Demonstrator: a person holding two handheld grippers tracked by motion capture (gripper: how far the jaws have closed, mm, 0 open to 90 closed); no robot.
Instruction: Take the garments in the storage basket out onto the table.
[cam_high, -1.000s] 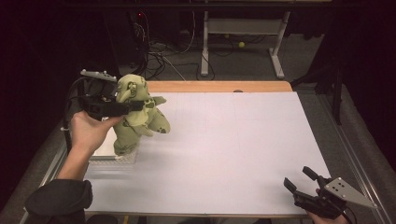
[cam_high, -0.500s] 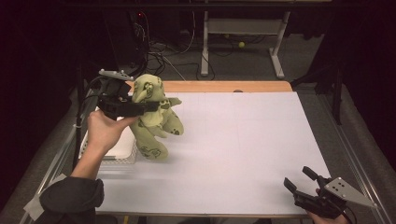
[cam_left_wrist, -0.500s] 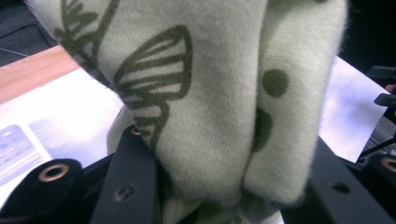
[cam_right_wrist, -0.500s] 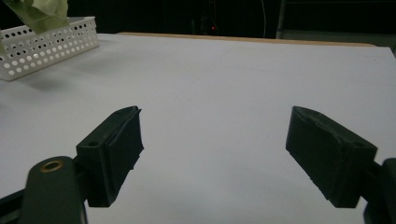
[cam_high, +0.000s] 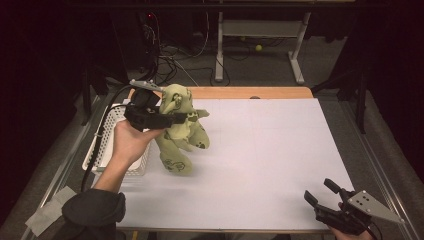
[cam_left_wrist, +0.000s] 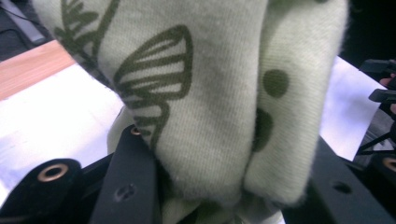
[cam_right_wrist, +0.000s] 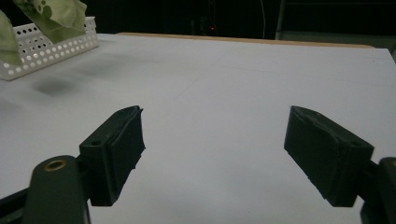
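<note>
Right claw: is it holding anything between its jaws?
No, the right claw stands wide open in its own view, with bare white table showing between the jaws.

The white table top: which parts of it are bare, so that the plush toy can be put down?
The white table top is bare across its middle and right, from the wooden edge strip at the back to the right gripper at the near corner. The left is crowded: the white perforated basket, and the left gripper holding the green plush toy.
</note>
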